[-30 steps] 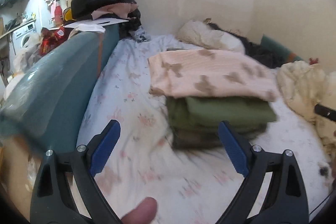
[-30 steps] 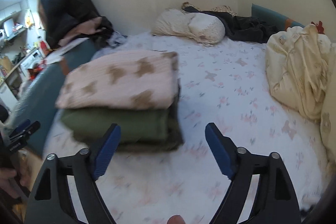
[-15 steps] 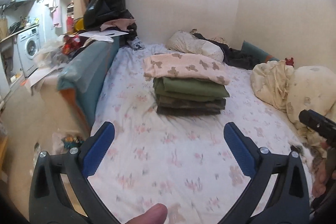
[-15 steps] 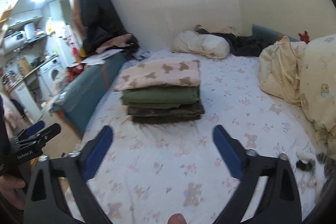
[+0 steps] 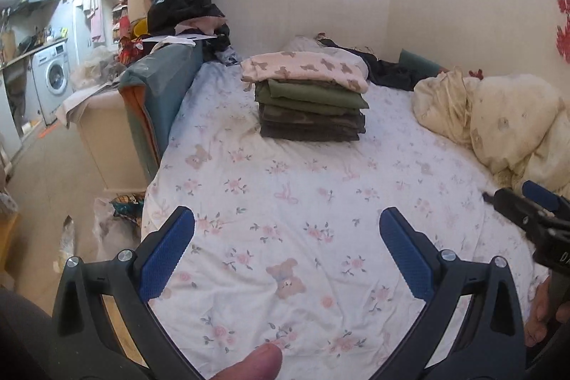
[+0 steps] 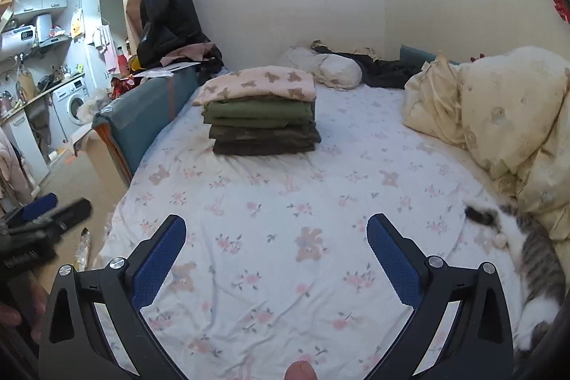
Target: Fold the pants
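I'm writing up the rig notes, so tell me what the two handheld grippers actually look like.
Both match: the left gripper and right gripper each have a black plastic frame with triangular cut-outs, silver screws at the pivots, and two fingers faced with blue textured pads. White lettering, too blurred to read, marks the body of each where the other camera catches it. No cables or sleeves show.

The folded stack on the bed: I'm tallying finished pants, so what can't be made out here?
- Folded stack: both views show only edges, so the piece count is unclear; the bear-print piece covers the top.
- Cat: right wrist view, cut off by the frame edge.
- Dark clothes behind: too small to identify.
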`<state>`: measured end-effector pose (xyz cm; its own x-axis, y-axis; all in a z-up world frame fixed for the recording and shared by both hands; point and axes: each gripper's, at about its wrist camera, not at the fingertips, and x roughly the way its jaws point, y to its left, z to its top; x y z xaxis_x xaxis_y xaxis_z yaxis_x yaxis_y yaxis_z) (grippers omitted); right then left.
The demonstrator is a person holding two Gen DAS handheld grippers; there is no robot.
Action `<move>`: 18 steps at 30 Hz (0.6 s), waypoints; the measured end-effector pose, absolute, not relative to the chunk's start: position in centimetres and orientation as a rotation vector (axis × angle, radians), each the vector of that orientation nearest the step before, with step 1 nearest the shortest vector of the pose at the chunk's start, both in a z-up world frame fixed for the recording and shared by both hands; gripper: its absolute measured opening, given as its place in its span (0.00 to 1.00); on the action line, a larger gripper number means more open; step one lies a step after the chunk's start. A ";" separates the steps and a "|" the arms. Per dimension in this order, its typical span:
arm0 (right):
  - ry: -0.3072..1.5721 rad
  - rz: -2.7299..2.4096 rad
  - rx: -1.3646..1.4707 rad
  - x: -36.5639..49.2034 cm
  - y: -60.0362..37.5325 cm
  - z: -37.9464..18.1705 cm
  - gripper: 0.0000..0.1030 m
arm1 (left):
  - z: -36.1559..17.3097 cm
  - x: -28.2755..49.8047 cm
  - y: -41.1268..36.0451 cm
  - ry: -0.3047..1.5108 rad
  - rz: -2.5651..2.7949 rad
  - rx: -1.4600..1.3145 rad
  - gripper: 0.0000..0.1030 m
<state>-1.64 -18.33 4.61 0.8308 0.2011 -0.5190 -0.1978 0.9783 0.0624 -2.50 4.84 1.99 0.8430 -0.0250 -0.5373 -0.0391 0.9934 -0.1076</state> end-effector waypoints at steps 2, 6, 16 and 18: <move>0.547 0.211 0.040 -1.9 -18.8 4.1 1.00 | 1.7 -2.5 4.5 0.566 -0.006 -0.126 0.99; 0.540 0.210 0.059 -2.2 -18.9 3.0 1.00 | 1.1 -2.6 3.4 0.562 -0.043 -0.094 0.99; 0.543 0.189 0.067 -1.4 -18.6 1.6 1.00 | 0.8 -1.7 2.3 0.569 0.004 -0.061 0.99; 0.553 0.193 0.073 -1.3 -18.6 1.4 1.00 | 0.5 -1.7 2.5 0.585 -0.001 -0.068 0.99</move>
<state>-1.33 -18.59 1.35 0.8333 0.2019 -0.5146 -0.1624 0.9793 0.1212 -1.67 2.47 0.49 0.8340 -0.0204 -0.5514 -0.0183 0.9977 -0.0647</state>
